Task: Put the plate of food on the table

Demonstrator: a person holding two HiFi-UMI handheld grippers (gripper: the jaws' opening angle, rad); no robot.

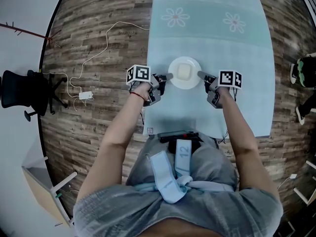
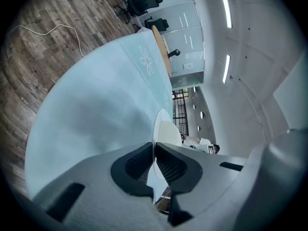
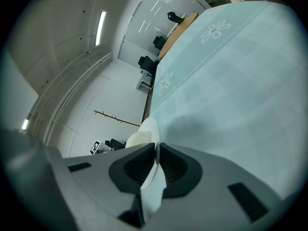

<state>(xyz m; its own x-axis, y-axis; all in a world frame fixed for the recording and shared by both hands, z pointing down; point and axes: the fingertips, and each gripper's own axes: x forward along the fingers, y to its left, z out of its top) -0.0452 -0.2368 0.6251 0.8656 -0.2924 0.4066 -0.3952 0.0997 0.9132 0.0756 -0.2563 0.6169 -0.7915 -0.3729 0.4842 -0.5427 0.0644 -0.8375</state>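
A round white plate point(image 1: 191, 81) with a pale square block of food point(image 1: 184, 71) on it is over the near part of the table point(image 1: 247, 107), which has a light blue-green cloth. My left gripper point(image 1: 169, 76) is shut on the plate's left rim and my right gripper point(image 1: 200, 74) is shut on its right rim. In the left gripper view the plate's edge point(image 2: 160, 124) runs between the closed jaws of the left gripper point(image 2: 154, 161). In the right gripper view the rim point(image 3: 150, 129) is pinched by the right gripper point(image 3: 157, 165). Whether the plate touches the cloth I cannot tell.
The cloth has flower prints point(image 1: 176, 17) at the far end. A wooden floor surrounds the table, with a white cable and adapter point(image 1: 85, 95) at left and a black office chair point(image 1: 27, 90) beyond. A dark device point(image 1: 176, 135) lies at the table's near edge.
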